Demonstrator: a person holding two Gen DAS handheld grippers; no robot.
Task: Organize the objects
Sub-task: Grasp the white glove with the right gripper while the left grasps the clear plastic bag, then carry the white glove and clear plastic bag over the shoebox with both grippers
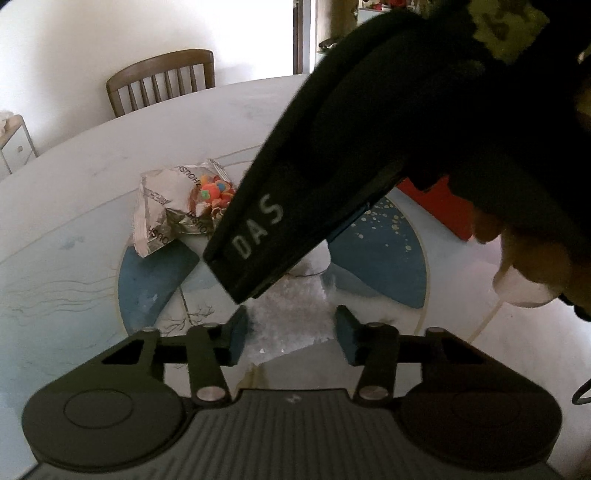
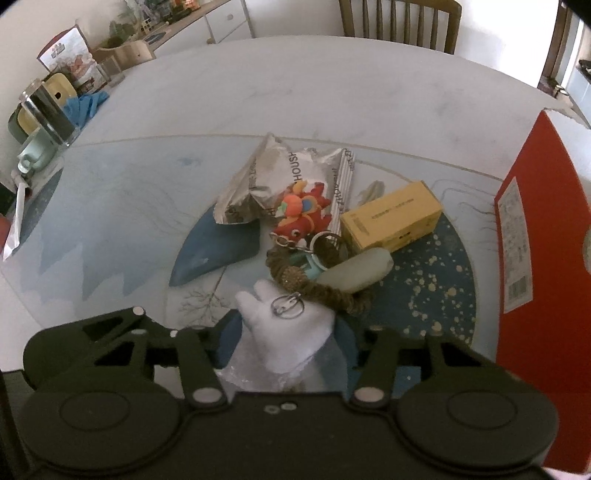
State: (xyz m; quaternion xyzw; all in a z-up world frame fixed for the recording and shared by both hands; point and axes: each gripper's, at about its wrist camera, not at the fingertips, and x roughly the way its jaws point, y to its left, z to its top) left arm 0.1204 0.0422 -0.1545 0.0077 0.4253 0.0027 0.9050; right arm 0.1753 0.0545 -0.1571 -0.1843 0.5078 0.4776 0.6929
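**Both claws at one clear bag**

My right claw (image 2: 286,350) is clenched on a white plush toy (image 2: 288,332) in a clear plastic bag (image 2: 255,373). My left claw (image 1: 291,338) stands released around that bag (image 1: 291,317). On the worktop (image 2: 295,92): silver pouch (image 2: 266,184), red plush (image 2: 304,214), yellow box (image 2: 391,218). The red box (image 2: 535,295)'s contents are hidden.

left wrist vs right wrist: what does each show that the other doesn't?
Only left wrist: the right claw's black body crossing the view, blocking the pile's right side.

Only right wrist: yellow box, pale green pouch, braided keychain strap, white plush between the right claw fingers, and mugs and canister at the table's far left.

Both: silver snack bag, red-orange toy, red carton, wooden chair, clear plastic.
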